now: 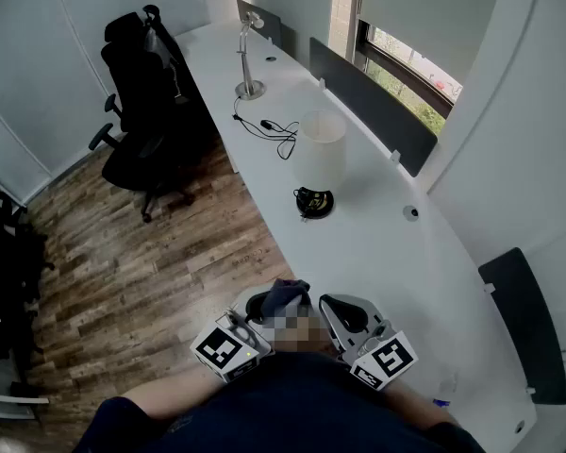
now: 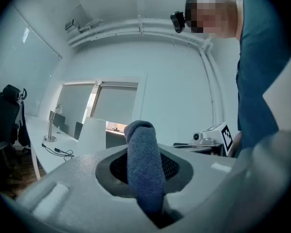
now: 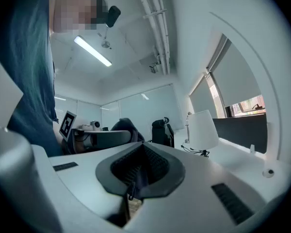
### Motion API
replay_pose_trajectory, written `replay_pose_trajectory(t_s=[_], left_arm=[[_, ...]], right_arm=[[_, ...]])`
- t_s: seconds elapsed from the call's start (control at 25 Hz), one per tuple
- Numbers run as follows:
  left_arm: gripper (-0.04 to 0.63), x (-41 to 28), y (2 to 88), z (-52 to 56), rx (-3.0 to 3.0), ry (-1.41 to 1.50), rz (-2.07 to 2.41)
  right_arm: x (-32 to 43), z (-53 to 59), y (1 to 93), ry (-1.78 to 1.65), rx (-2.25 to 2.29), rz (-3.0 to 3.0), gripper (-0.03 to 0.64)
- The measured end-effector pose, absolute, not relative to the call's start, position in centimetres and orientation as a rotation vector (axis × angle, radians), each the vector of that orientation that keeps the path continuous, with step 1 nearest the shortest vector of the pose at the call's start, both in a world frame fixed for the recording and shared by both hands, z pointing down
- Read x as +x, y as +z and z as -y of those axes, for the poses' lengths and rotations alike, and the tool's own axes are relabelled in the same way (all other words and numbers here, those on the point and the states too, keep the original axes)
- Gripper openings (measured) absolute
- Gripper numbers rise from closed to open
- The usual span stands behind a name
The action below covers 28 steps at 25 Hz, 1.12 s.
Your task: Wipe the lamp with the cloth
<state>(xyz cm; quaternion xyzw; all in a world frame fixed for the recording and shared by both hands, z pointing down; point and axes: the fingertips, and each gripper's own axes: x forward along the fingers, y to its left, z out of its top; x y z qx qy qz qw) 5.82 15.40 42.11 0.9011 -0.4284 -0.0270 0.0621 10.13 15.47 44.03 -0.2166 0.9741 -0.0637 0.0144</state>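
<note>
The lamp has a white shade (image 1: 322, 147) and a black base (image 1: 313, 202); it stands on the long white desk (image 1: 387, 253), well ahead of both grippers. Its shade also shows in the left gripper view (image 2: 93, 136) and the right gripper view (image 3: 202, 129). My left gripper (image 1: 262, 304) is held close to my body, shut on a folded blue-grey cloth (image 2: 144, 171) that sticks up between its jaws (image 1: 288, 296). My right gripper (image 1: 332, 306) is beside it, jaws together with nothing in them (image 3: 143, 149).
A silver desk lamp (image 1: 248, 62) stands farther down the desk, with a black cable (image 1: 272, 128) lying between the two lamps. Dark divider panels (image 1: 373, 107) line the window side. A black office chair (image 1: 143, 102) stands on the wood floor to the left.
</note>
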Motion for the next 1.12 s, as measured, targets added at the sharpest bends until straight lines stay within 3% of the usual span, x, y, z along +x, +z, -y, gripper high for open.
replay_pose_trajectory(t_s=[0.56,1.12], left_arm=[[0.067,4.4,42.6,-13.3,2.716,-0.061,1.288],[0.067,-2.2,41.7,-0.3,2.810,-0.087,1.035]], right_arm=[[9.4,-13.4,44.4,-0.251,-0.701,-3.007,0.009],[3.7,-1.0,43.4,-0.264,-1.079,-2.892,0.009]])
